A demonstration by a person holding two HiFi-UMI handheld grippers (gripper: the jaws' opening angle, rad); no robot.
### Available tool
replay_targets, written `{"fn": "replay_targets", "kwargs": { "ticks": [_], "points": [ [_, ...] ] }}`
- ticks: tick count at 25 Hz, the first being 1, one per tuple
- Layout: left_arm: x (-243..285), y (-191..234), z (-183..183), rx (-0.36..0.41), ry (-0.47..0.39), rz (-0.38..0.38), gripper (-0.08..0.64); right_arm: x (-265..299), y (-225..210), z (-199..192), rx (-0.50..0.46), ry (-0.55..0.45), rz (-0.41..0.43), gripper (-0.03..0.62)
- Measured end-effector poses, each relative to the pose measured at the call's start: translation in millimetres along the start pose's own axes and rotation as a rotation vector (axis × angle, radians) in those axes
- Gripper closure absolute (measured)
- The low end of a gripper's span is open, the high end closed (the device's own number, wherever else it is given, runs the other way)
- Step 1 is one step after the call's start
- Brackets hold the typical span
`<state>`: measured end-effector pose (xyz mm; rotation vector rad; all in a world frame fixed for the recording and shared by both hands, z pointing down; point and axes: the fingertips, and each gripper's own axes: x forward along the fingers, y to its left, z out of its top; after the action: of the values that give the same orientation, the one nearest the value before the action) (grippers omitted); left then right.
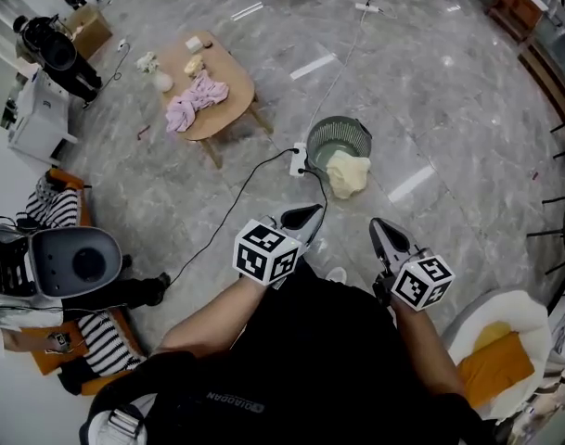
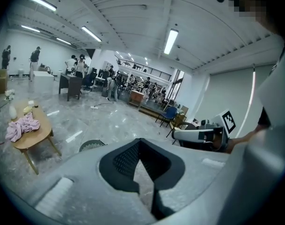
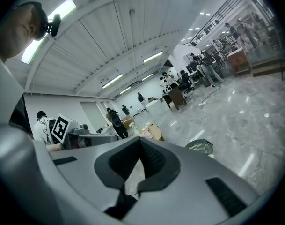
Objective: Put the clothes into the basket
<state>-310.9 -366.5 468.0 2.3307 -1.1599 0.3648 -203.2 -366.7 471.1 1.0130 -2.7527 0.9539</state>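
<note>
A pink heap of clothes (image 1: 194, 100) lies on the low wooden table (image 1: 234, 89) at the far left, beside a few small cream items. The round mesh basket (image 1: 338, 137) stands on the floor ahead of me. A cream cloth (image 1: 349, 172) hangs over its near rim down to the floor. My left gripper (image 1: 312, 211) and right gripper (image 1: 375, 223) are held side by side in the air, short of the basket. Both are shut with nothing between the jaws. The left gripper view shows its closed tips (image 2: 141, 141), the pink clothes (image 2: 23, 125) and the basket (image 2: 91, 145). The right gripper view shows its closed tips (image 3: 140, 139) and the basket (image 3: 200, 146).
A power strip (image 1: 298, 160) with trailing cables lies on the floor beside the basket. A person in striped clothing (image 1: 96, 336) sits at the lower left by a grey device (image 1: 73, 262). A white chair with an orange cushion (image 1: 495, 364) stands at the lower right. People and desks fill the far hall.
</note>
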Motion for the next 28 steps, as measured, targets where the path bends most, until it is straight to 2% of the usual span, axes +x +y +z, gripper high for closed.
{"fn": "replay_targets", "kwargs": {
  "ticks": [4,11,20,28],
  "points": [
    [13,-14,12,0.034,0.007,-0.04,0.558,-11,-4,2,-0.027,0.0,-0.023,0.578],
    [23,-28,31,0.11,0.029,-0.091,0.558,-15,-13,0,-0.018,0.0,-0.053,0.578],
    [21,-11,-2,0.05,0.121,-0.07,0.559,5,-15,-5,-0.007,0.04,-0.063,0.578],
    [23,-8,14,0.064,0.076,-0.065,0.559,4,-18,-11,0.008,0.047,-0.073,0.578]
  ]
}}
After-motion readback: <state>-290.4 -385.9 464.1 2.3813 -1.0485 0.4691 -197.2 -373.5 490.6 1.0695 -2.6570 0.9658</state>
